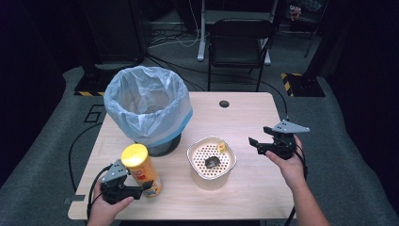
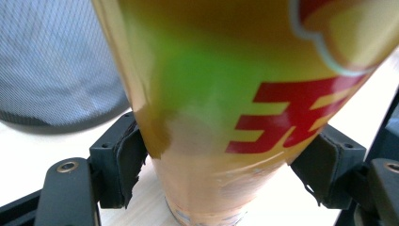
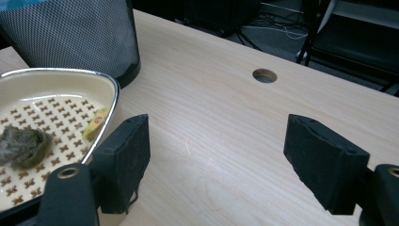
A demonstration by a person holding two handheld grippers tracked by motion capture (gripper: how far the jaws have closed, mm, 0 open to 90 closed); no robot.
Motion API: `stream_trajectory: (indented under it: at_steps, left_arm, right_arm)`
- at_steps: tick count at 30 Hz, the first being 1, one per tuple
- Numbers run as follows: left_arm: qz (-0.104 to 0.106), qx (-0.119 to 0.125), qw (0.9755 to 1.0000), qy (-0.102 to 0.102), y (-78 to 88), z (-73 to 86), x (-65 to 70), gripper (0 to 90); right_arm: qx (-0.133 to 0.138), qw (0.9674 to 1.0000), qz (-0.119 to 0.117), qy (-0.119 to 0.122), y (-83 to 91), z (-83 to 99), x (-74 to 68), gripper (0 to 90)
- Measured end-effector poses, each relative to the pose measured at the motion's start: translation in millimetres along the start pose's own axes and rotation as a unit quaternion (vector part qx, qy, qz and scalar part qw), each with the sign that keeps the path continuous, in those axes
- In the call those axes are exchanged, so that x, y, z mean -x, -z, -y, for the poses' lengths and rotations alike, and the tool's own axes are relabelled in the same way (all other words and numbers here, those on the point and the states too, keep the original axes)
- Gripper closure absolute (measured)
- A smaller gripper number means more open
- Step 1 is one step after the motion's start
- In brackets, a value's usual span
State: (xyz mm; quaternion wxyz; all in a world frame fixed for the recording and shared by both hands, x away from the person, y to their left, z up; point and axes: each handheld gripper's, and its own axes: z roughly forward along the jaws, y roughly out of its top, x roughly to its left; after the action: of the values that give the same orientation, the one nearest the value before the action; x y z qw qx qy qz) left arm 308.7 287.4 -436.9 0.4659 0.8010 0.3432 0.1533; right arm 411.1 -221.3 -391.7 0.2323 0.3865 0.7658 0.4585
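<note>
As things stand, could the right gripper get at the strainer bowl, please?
Probably yes: the right gripper is open, holding nothing, just right of the strainer bowl, with bare table between them.

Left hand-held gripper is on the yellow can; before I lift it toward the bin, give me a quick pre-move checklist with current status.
1. Can sits between the jaws of the left hand-held gripper: ok, a pad stands on each side in the left gripper view.
2. Pads firmly pressing the can: cannot tell, contact looks close but the can is blurred.
3. Can upright on the table: ok, slightly tilted at most.
4. Lined bin mouth open: ok.
5. Right hand-held gripper out of the way: ok, open, beside the perforated tray, away from the can.
6. Tray clear of the lift path: ok, it lies to the can's right.
</note>
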Motion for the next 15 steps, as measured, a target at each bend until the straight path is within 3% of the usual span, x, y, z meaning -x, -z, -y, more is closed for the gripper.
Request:
stream_trajectory:
  at_steps: [6, 8, 11, 13, 15]
  left_arm:
    - [0.002, 0.002, 1.0, -0.001, 34.2, -39.4, 2.5, 24.2]
    - [0.003, 0.005, 1.0, 0.003, 39.2, -45.7, 3.6, 24.2]
    - [0.006, 0.0, 1.0, 0.001, 59.3, -71.5, 5.4, 24.2]
    - [0.007, -0.001, 1.0, -0.001, 62.8, -76.2, 5.4, 24.2]
    - [0.014, 0.002, 0.9999, 0.007, 74.9, -94.4, 6.9, 24.2]
  right_arm:
    - [-0.006, 0.9999, 0.003, -0.01, 0.0, 14.1, 1.0, 23.0]
    - [-0.008, 0.9999, 0.001, -0.009, 0.0, 16.3, 1.4, 23.2]
    - [-0.013, 0.9998, 0.005, -0.013, -0.7, 21.1, 0.4, 23.2]
    - [-0.011, 0.9998, 0.005, -0.015, -1.0, 22.7, -0.3, 23.2]
    - [-0.009, 0.9998, 0.002, -0.016, -1.1, 24.7, -1.4, 23.2]
